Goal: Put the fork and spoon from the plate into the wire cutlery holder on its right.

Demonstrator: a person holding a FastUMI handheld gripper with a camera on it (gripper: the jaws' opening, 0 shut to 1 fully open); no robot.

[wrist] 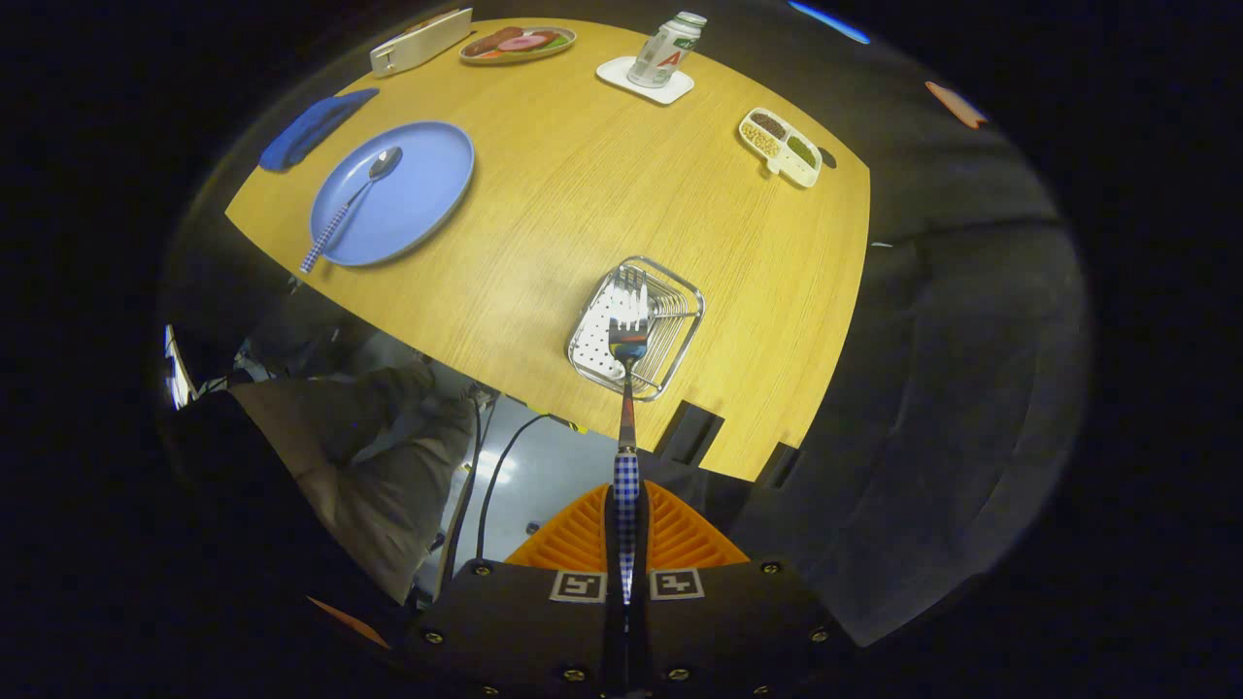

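While a folded blue cloth [316, 127] lies beside it, the blue plate [393, 193] on the wooden table [583, 194] carries the spoon [352, 202], its checked handle overhanging the rim. Right of that, well apart, the wire cutlery holder [636, 327] sits near the table edge. The gripper [626, 529] has both fingers clamped on the checked handle of the fork [627, 388], whose tines hang over the holder. Further right lies a divided dish [780, 147].

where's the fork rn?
In the gripper view the fork is clamped by its checkered handle between the closed fingers of the gripper, tines out over the wire cutlery holder on the table.
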